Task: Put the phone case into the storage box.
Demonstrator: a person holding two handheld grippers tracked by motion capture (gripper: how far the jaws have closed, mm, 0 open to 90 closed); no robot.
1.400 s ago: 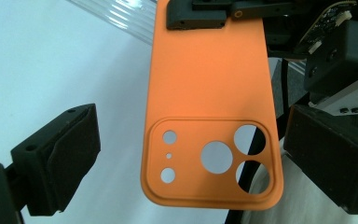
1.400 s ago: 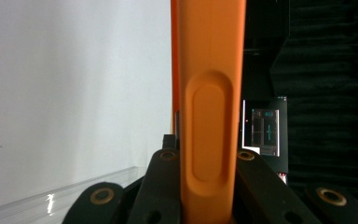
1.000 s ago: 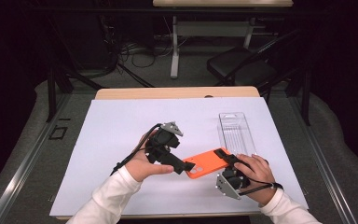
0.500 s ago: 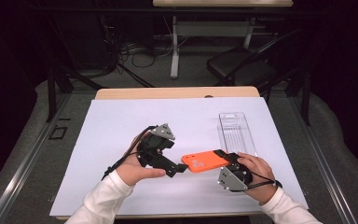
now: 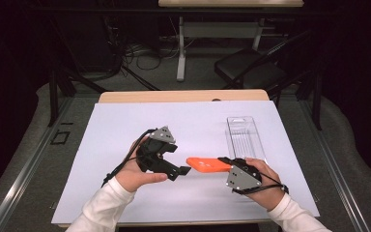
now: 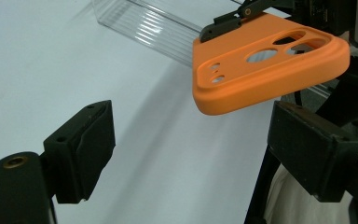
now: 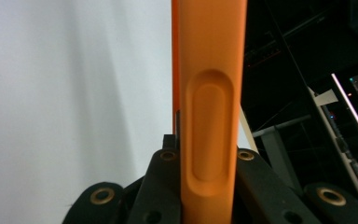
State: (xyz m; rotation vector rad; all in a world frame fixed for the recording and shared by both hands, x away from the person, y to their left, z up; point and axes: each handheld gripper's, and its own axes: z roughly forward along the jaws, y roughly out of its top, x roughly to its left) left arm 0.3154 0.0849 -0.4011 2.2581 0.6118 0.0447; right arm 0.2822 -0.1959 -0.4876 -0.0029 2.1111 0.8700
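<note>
An orange phone case [image 5: 206,165] hangs level above the white sheet, and my right gripper [image 5: 226,163] is shut on its right end. In the right gripper view the case's side edge [image 7: 212,116] stands upright, pinched between the two black jaws of the right gripper [image 7: 209,186]. My left gripper [image 5: 182,170] points at the case's free end. In the left gripper view its jaws [image 6: 196,149] stand wide apart and have just been closing. The case's camera end [image 6: 265,70] floats above and just beyond the gap, touching neither pad.
A clear plastic packaging tray [image 5: 244,137] lies on the white sheet [image 5: 125,125] behind the right hand, also in the left gripper view [image 6: 144,28]. The wooden table edge [image 5: 183,95] runs along the back. A desk frame, cables and a chair stand beyond it.
The case has turned from slanted and broad-faced to level and thin in the high view. The left gripper's jaws now sit just clear of its left end.
</note>
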